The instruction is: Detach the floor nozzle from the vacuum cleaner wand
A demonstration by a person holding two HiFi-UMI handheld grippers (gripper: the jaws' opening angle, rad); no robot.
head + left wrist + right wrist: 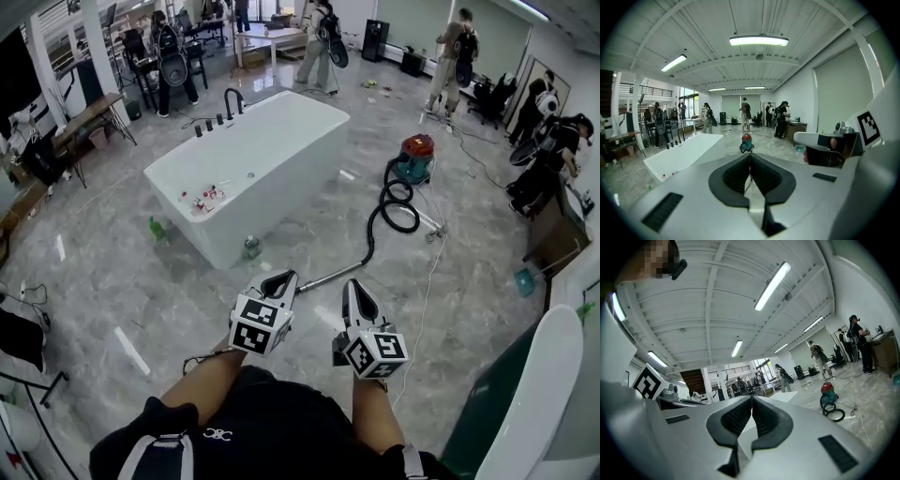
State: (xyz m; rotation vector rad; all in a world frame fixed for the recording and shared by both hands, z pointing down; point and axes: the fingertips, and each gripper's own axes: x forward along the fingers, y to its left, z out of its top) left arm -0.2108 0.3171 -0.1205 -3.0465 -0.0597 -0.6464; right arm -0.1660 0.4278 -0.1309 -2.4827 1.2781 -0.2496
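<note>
Head view shows the job not yet begun: the wand lies on the floor near the bathtub, its nozzle end hidden behind the left gripper, which, like the right gripper, hovers with fingers clenched on nothing.

Both forearms reach forward side by side, the left hand-held gripper and right hand-held gripper each closed and empty.
</note>
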